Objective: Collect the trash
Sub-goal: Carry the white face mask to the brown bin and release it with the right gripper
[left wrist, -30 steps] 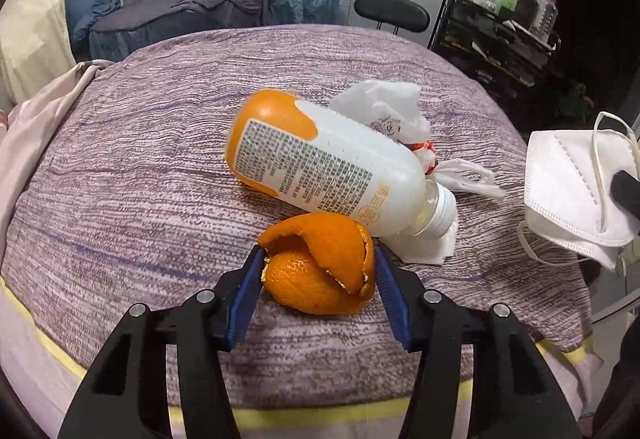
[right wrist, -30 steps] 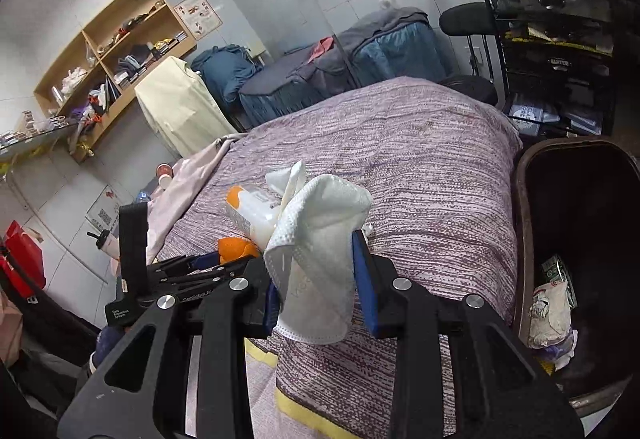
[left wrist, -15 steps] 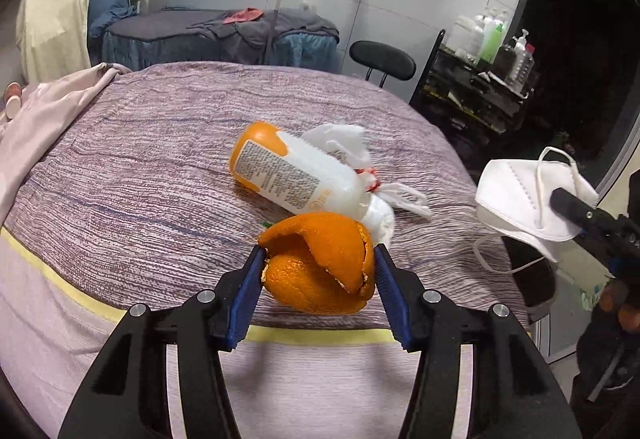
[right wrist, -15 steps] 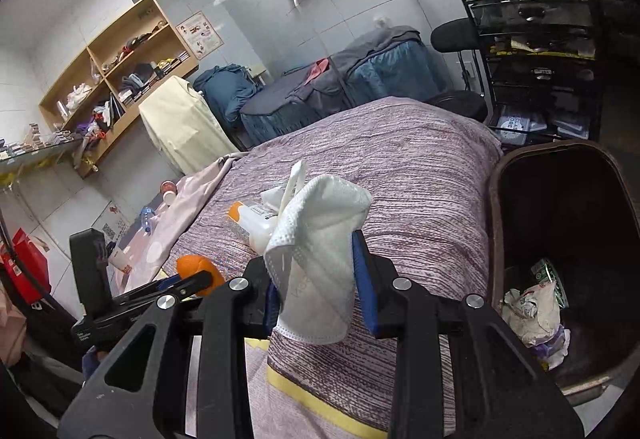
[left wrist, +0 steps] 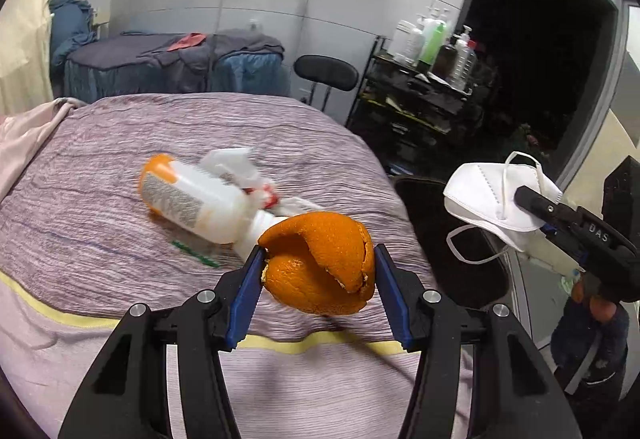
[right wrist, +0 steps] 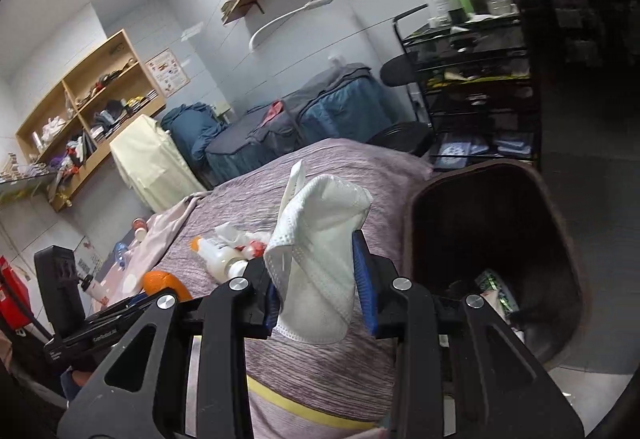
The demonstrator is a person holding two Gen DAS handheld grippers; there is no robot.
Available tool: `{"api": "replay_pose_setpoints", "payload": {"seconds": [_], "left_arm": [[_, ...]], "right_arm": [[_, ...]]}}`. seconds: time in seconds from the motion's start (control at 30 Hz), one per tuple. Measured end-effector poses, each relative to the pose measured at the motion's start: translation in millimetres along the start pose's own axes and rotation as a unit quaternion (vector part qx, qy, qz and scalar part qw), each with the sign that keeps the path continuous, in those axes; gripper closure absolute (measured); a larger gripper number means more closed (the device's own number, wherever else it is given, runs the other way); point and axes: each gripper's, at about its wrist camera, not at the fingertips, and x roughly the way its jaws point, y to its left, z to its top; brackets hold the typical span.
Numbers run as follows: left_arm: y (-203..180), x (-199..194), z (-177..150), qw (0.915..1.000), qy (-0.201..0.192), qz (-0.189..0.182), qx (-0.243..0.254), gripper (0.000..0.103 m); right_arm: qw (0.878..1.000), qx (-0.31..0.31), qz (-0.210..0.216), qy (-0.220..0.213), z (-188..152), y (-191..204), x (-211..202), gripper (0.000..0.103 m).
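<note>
Orange peel (left wrist: 320,265) sits clamped between the blue pads of the left gripper (left wrist: 318,279), lifted clear of the purple bedspread (left wrist: 100,143) near its yellow-striped front edge. The peel is a curled shell, its outer skin facing the camera, and both pads press against its sides. In the left wrist view, just past the peel, a white plastic bottle (left wrist: 192,199) with an orange base lies on its side on the bedspread, its neck pointing toward the gripper. Crumpled white wrapping (left wrist: 240,163) with a red patch lies against the bottle's far side, and a thin green strip (left wrist: 194,253) lies flat on the cloth in front of it.

The right gripper (right wrist: 318,287) is closed on a white face mask (right wrist: 320,259), which stands folded between its blue pads with an elastic strap sticking up behind it. From the left wrist camera the same mask (left wrist: 496,195) shows off to the right, held beyond the side of the bed, one ear loop dangling below it.

A dark brown bin (right wrist: 492,251) stands beside the bed, to the right of the mask in the right wrist view, and it already holds some wrappers (right wrist: 496,291) at its bottom. Beyond it a black wire rack (right wrist: 468,79) carries several bottles on its top shelf.
</note>
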Motion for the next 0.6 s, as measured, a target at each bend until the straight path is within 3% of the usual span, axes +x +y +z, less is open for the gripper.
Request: {"api": "replay_pose_setpoints", "payload": {"seconds": [0.37, 0.6], "left_arm": [[-60.0, 28.1, -0.8, 0.9974, 0.02, -0.055, 0.042, 0.05], [-85.1, 47.8, 0.1, 0.9944, 0.041, -0.082, 0.053, 0.05]], "right_arm": [[0.996, 0.045, -0.081, -0.014, -3.9, -72.3, -24.1, 0.07], [0.991, 0.066, -0.115, 0.003, -15.4, -103.5, -13.1, 0.07]]}}
